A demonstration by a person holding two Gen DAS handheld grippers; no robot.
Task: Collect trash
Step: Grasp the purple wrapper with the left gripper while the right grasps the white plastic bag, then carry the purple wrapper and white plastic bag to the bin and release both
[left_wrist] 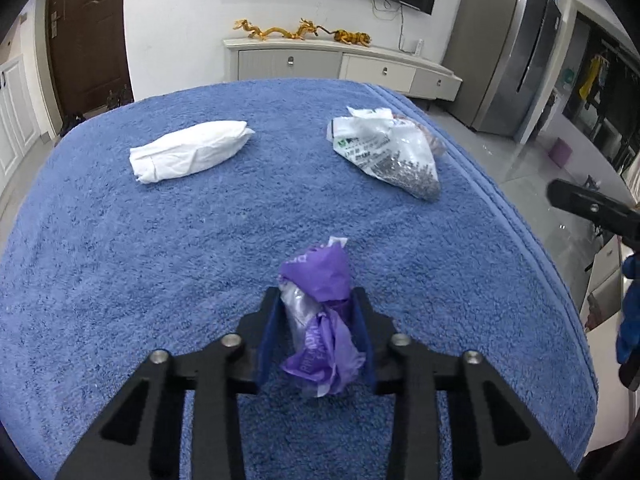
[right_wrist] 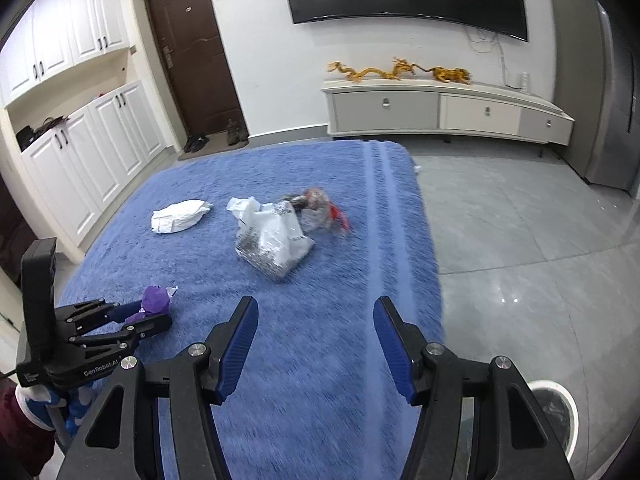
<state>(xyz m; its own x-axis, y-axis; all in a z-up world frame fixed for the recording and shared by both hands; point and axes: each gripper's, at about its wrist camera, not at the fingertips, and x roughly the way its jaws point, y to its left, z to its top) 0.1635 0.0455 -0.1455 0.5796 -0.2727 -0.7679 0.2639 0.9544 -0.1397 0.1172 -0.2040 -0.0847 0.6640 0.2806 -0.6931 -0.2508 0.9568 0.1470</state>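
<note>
1. Fingers of the left gripper are pinching the purple wrapper on the blue towel.
2. Right gripper is hovering half-spread, empty.
3. Squeezing firmly before lifting is advisable; crumpled film slips.

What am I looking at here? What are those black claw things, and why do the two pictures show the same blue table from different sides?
Those claws are two hand-held grippers, each with a camera looking along its fingers. One picture comes from the left gripper, which is closed on a crumpled purple wrapper. The other comes from the right gripper, open and empty above the blue towel. On the towel also lie a white paper wad, a printed plastic bag and, behind it, some clear and red wrapping.
</note>
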